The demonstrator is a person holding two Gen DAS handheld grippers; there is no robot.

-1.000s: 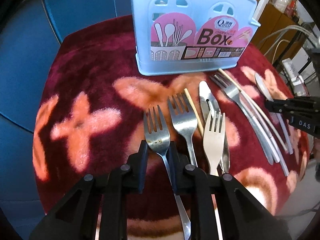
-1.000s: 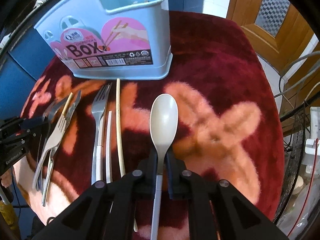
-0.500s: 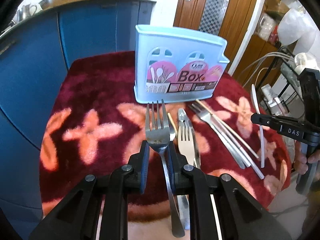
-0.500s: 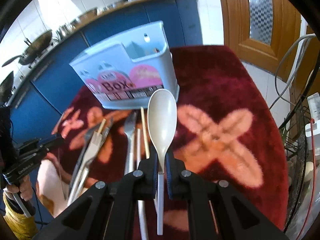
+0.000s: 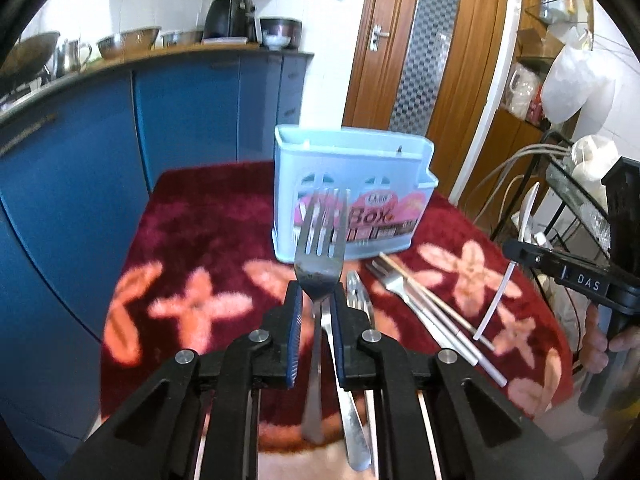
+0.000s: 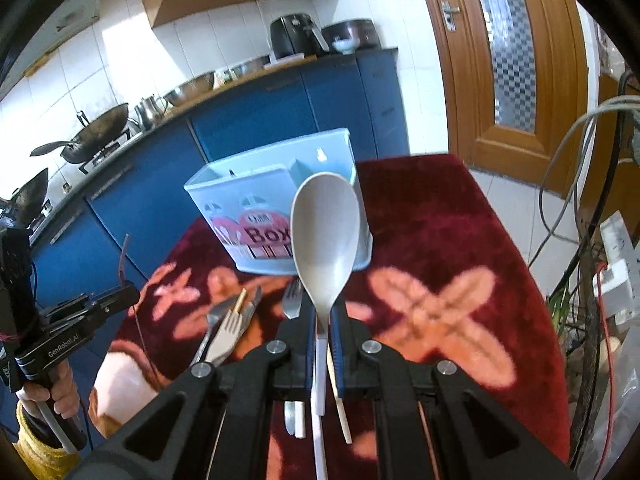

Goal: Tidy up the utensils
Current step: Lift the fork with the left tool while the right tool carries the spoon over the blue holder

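Observation:
My left gripper (image 5: 317,312) is shut on a steel fork (image 5: 320,244), held up in the air with its tines toward the light blue utensil box (image 5: 352,184). My right gripper (image 6: 321,326) is shut on a pale grey spoon (image 6: 325,236), also lifted, bowl up in front of the box (image 6: 256,188). The box stands upright at the far side of the red flowered cloth (image 5: 208,236). More forks, a knife and chopsticks (image 5: 420,300) lie on the cloth below; they also show in the right wrist view (image 6: 232,320).
Blue kitchen cabinets (image 5: 80,168) stand close on the left and behind. A wooden door (image 5: 424,48) is behind the box. Cables and a wire rack (image 5: 560,184) crowd the right edge of the table. The right gripper shows at the right of the left wrist view (image 5: 572,276).
Both grippers have risen from the cloth, lifting the fork and the spoon clear of the table. The box now sits lower and farther in both views.

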